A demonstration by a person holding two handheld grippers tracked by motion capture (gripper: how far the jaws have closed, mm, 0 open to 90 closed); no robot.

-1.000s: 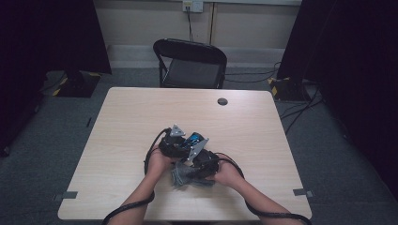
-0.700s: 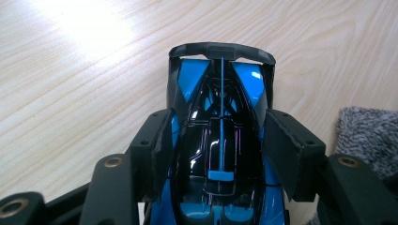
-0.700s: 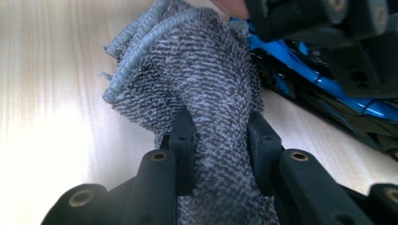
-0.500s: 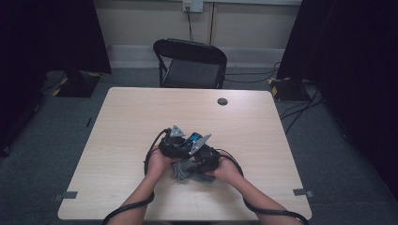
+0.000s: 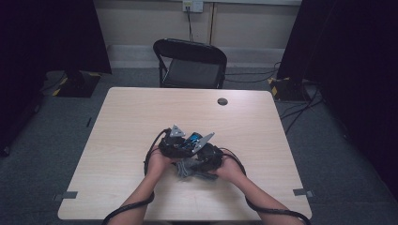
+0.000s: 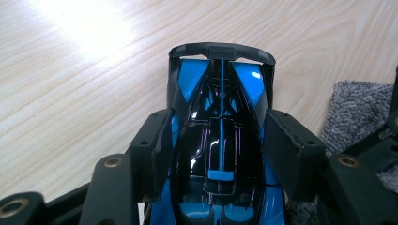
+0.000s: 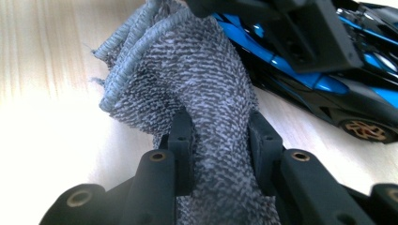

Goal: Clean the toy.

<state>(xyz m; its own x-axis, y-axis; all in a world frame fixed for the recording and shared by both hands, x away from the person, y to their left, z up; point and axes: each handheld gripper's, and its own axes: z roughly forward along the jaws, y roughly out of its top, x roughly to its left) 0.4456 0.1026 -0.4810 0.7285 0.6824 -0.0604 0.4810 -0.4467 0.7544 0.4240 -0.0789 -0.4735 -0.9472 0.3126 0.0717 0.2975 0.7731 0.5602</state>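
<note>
A blue and black toy car [image 6: 220, 126] is clamped between the two black pads of my left gripper [image 6: 220, 157], its rear wing pointing away over the table. In the high view the car [image 5: 191, 139] shows as a blue spot between both hands near the table's front middle. My right gripper [image 7: 219, 140] is shut on a bunched grey knitted cloth [image 7: 197, 84], which stands up from the jaws right beside the car's side [image 7: 347, 93]. The cloth [image 5: 187, 168] hangs below the hands in the high view, and its edge [image 6: 356, 112] lies to the right of the car.
The light wooden table [image 5: 141, 117] has free room left, right and behind the hands. A small dark round disc [image 5: 222, 101] lies near the far edge. A black folding chair [image 5: 191, 63] stands behind the table. Cables trail from both grippers off the front edge.
The hands and grippers shifted only slightly; the right gripper with the cloth nudged a little against the car. Both grips are unchanged.
</note>
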